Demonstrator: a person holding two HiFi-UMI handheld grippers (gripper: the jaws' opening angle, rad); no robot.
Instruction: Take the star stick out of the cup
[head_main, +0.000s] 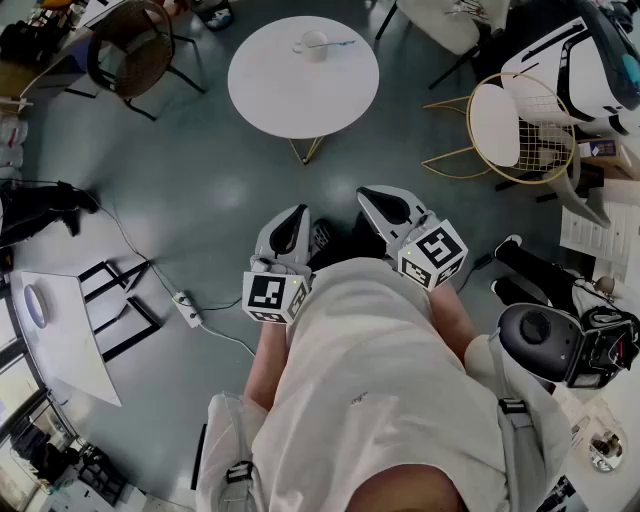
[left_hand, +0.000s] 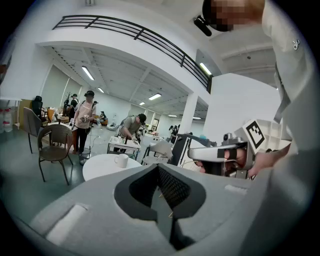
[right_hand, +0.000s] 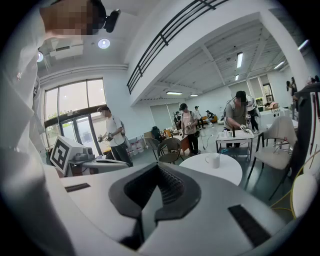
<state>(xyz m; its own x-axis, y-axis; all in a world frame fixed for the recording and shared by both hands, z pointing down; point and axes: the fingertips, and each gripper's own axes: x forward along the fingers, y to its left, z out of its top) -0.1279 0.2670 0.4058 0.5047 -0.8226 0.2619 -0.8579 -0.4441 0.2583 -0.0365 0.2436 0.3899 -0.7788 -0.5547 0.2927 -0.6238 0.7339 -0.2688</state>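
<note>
While both grippers are held close in front of the person's body, nothing is gripped by either. The left gripper (left_hand: 159, 168) is shown with its jaws pressed together and nothing between them. The right gripper (right_hand: 159, 166) is likewise closed on nothing. In the head view they are held side by side above the grey floor (head_main: 200, 200), the left one at the left and the right one reaching slightly farther. Each marker cube is turned toward the person.

The white cup (head_main: 314, 44) is set on the far part of a round white table (head_main: 270, 95), well apart from both grippers. The star stick (head_main: 338, 43) is seen in the cup, leaning out over its right rim. Its star end is too small to be made out.

A brown chair (head_main: 130, 45) is placed at the far left of the table, and a white chair with a gold wire frame (head_main: 510, 125) at the right. A power strip (head_main: 187, 308) with its cable is laid on the floor at the near left. Several standing people are seen beyond the table in both gripper views.
</note>
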